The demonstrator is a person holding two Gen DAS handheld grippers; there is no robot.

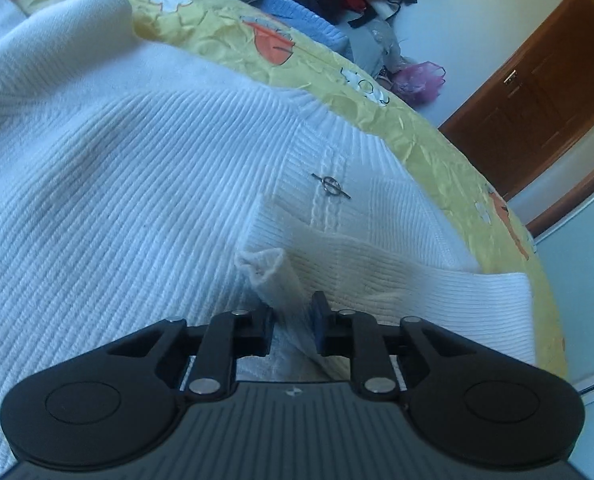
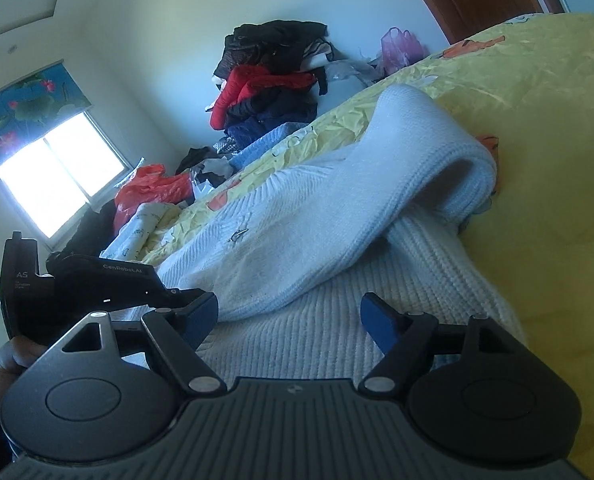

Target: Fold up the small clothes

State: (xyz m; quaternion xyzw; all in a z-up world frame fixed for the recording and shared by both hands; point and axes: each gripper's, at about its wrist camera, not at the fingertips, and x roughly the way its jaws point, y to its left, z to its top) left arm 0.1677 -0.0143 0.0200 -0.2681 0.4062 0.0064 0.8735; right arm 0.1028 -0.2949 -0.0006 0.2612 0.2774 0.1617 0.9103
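Observation:
A white ribbed knit sweater (image 1: pixel 117 168) lies spread on a yellow printed bedsheet (image 1: pixel 225 36); a small metal pin (image 1: pixel 331 186) sits near its neckline. My left gripper (image 1: pixel 293 320) is shut on a raised cuff-like fold of the sweater (image 1: pixel 273 276), which sticks up between the pads. In the right wrist view the sweater (image 2: pixel 305 344) has a sleeve (image 2: pixel 429 148) draped over its body. My right gripper (image 2: pixel 289 316) hovers low over the sweater, open, with nothing between its fingers. The left gripper's body (image 2: pixel 81 280) shows at the left, held by a hand (image 2: pixel 9 364).
A heap of dark, red and blue clothes (image 2: pixel 273 76) lies beyond the bed against the wall, with a red bag (image 2: pixel 149 192) and a pink bag (image 2: pixel 401 48). A brown door (image 1: pixel 537 88) stands to the right and a bright window (image 2: pixel 53 176) to the left.

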